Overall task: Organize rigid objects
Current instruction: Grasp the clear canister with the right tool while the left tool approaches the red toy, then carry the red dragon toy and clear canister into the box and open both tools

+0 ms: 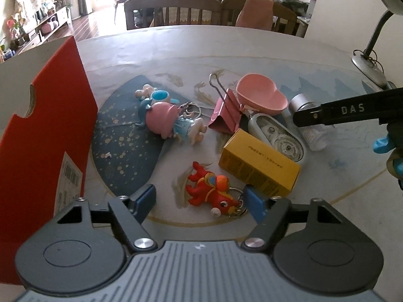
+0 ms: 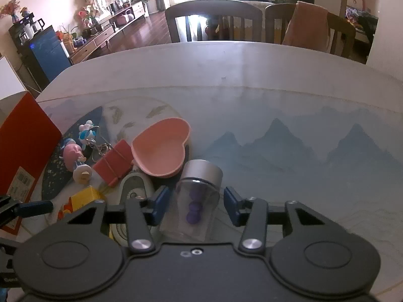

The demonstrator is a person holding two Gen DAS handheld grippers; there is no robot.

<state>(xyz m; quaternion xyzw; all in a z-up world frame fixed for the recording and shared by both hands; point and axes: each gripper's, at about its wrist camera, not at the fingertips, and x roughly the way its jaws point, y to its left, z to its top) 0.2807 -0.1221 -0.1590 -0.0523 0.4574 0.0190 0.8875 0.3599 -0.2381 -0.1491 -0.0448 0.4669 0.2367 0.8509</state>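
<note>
My left gripper [image 1: 200, 202] stands open over a red dragon-like toy keychain [image 1: 211, 193] that lies on the table between its blue pads; the right pad is close to the key ring, the left pad is well apart. My right gripper [image 2: 196, 206] is open around a clear jar [image 2: 197, 201] with a silver lid and purple bits inside; a thin gap shows on each side. The same jar [image 1: 302, 104] lies behind the other gripper's black finger in the left wrist view.
A yellow box [image 1: 259, 163], a grey tape dispenser [image 1: 277, 136], a pink binder clip [image 1: 226, 113], a pink heart dish [image 1: 262, 97] and a pink-headed doll keychain [image 1: 166, 120] crowd the middle. A red box [image 1: 47, 130] stands at the left. A lamp base [image 1: 367, 65] sits far right.
</note>
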